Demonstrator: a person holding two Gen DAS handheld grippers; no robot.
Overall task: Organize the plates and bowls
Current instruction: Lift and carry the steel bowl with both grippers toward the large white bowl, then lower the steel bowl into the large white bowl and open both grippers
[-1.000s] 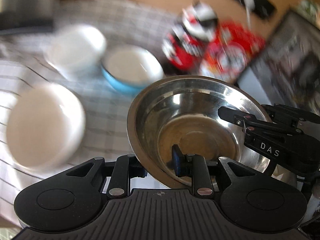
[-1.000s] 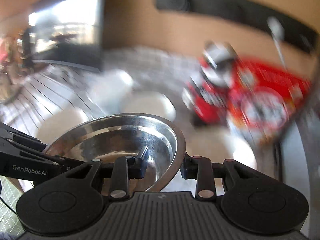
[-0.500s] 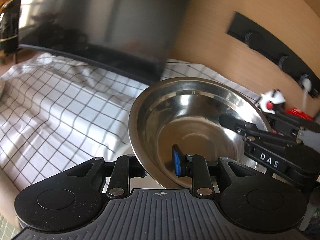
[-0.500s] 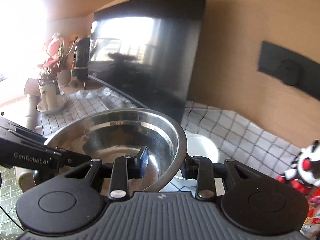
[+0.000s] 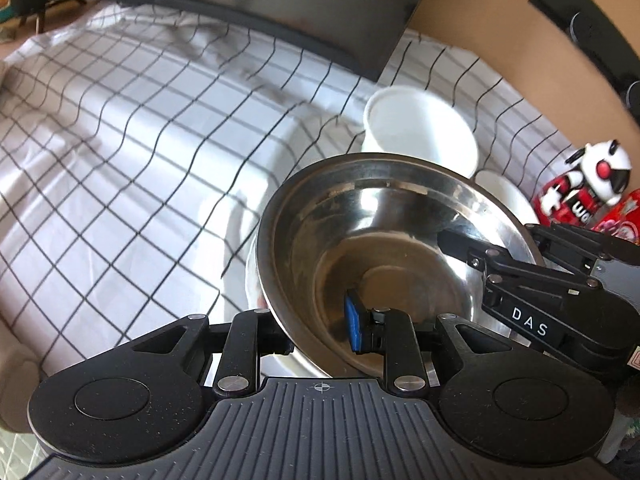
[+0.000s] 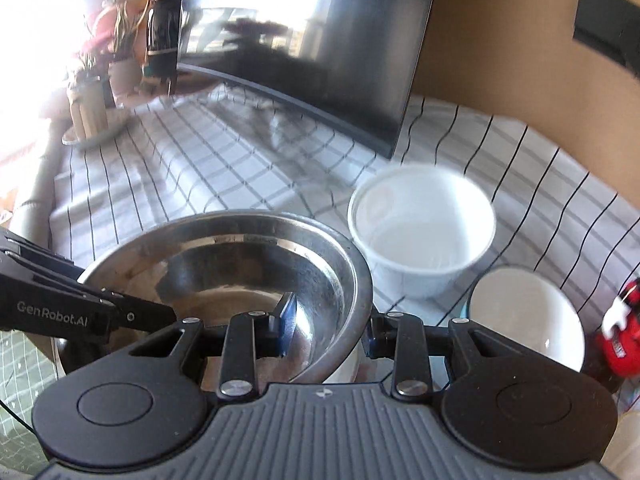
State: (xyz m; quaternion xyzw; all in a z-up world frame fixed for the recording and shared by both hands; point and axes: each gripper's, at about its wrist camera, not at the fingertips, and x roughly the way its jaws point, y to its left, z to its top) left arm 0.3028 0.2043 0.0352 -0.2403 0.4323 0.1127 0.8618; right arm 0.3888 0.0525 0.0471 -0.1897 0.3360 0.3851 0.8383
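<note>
Nearest in the left wrist view, the left gripper [image 5: 320,334] is clamped on the near-left rim of the steel bowl [image 5: 384,248], one blue-padded finger inside the wall and the other outside. On the bowl's right side the right gripper [image 6: 330,330] pinches the rim the same way, one finger inside and one out. Two grips on opposite sides probably serve to keep this wide, slippery bowl level while it is carried; one pinch on the rim alone would let it tip.

The bowl appears to hang above the checked cloth [image 5: 132,152] (a white edge shows just under its near side, but what that is I cannot tell).

Just right of it sits a small white bowl [image 6: 528,316] with a blue outside, and beyond that a taller white bowl [image 6: 420,236]. The steel bowl is the widest, so it would suit the bottom of a nest.

Farthest back, a dark screen [image 6: 320,40] stands against the wall.
</note>
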